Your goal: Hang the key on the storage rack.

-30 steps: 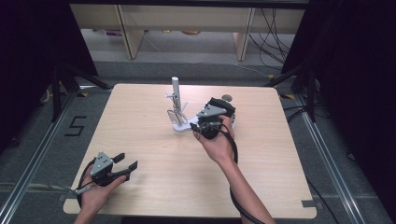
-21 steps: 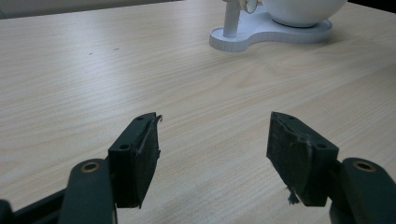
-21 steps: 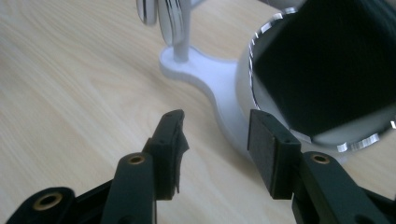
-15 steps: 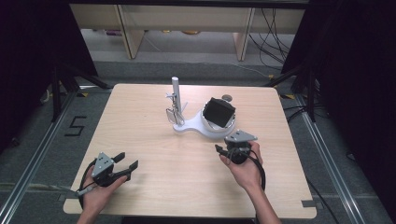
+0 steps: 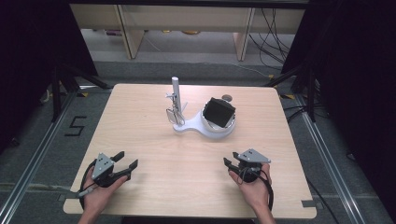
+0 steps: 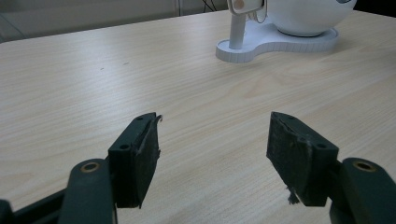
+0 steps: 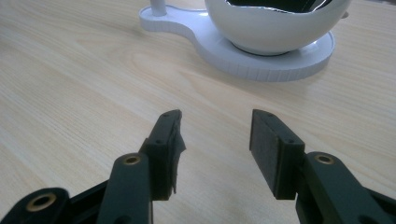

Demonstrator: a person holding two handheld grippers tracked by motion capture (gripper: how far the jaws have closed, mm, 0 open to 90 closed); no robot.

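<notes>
Surface: pale wood table (image 5: 140, 140) in a dark-curtained bay, shelving and cables at the far side.
White stand: white stand (image 5: 204, 126) sits a little right of centre toward the far edge, a round dish with a tongue running left to a thin upright post (image 5: 176, 91).
Black object: black object (image 5: 219, 112) rests tilted in the white bowl (image 7: 275, 28) on the dish; what it is I cannot tell, only a dark flat face shows.
Wire piece: something thin and wiry (image 5: 173, 113) hangs beside the post, too small to identify.
Right gripper: right gripper (image 5: 230, 163) is at the near right, well apart from the stand, jaws apart with nothing between them; they have just been opening, and its own view shows bare wood in the gap.
Left gripper: left gripper (image 5: 127, 159) lies at the near left, jaws wide and empty, pointing toward the stand.
Risk, tilt: the black piece leans on the bowl rim, so a knock to the table or the stand may tip it out.
Risk, post: a reach from the near left passes the post and wire first; a jaw catching either could drag the light stand.
Risk, pads: the pad on one right jaw (image 7: 175, 140) looks frayed and lifting, so a grip on a smooth face may slip.
Risk, cable: the cable (image 5: 270, 196) looped by the right hand could snag on a fast reach.
</notes>
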